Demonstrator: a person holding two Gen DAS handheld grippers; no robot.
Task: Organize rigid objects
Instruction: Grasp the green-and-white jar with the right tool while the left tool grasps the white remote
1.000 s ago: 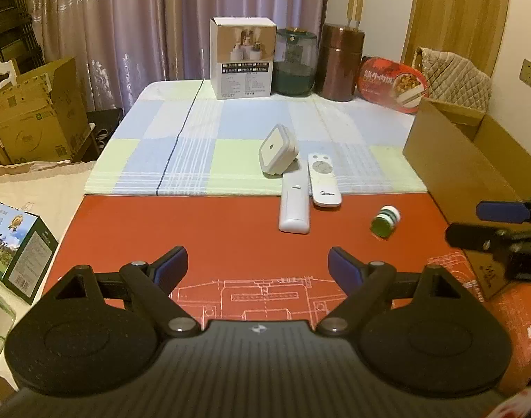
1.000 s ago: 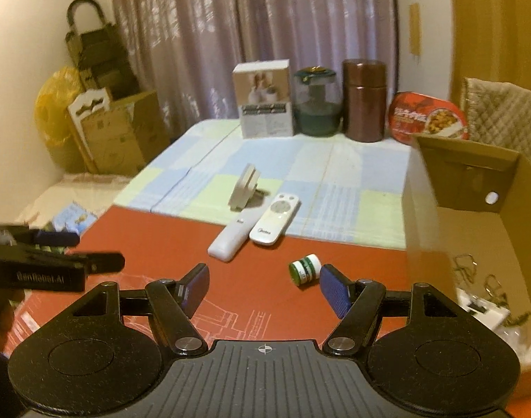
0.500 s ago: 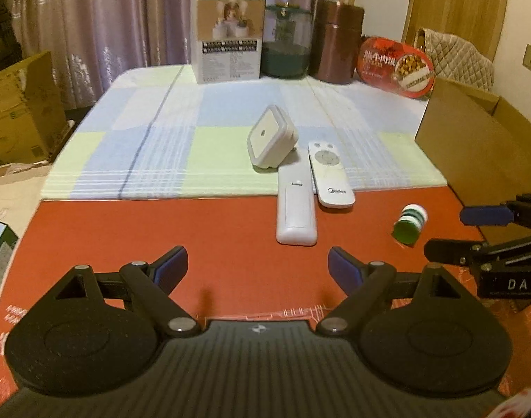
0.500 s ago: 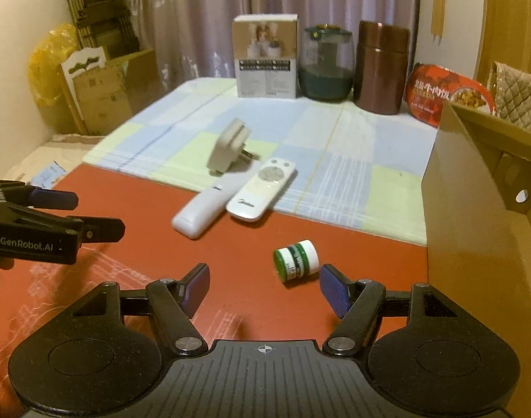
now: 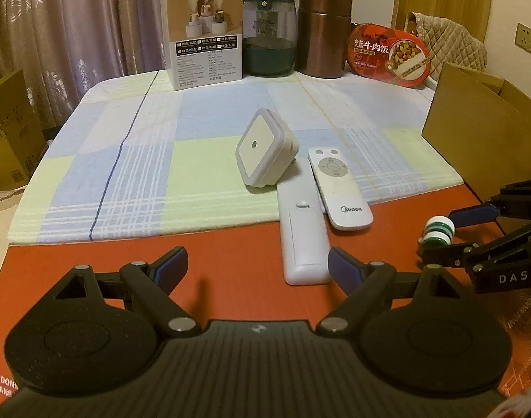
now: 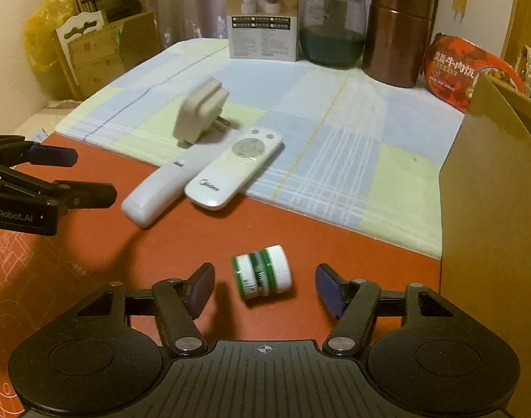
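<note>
- Both grippers have dropped toward the red mat point(image 6: 181, 244); the right gripper point(image 6: 263, 287) has just been closing, with the bottle point(image 6: 262, 271) between its jaws
- Pads seem clear of the bottle, though blur hides the gaps; a grasp looks imminent
- The bottle lies on its side, near the box point(image 6: 488, 209)
- Left gripper point(image 5: 256, 266) is wide open, empty, just short of the long remote point(image 5: 302, 237)

The left hand-held gripper point(image 5: 258, 267) tilts downward, its jaws spread wide with nothing between them. The right hand-held gripper point(image 6: 264, 289) also tilts down; its jaws have just been closing yet stand apart, pads touching nothing.
</note>
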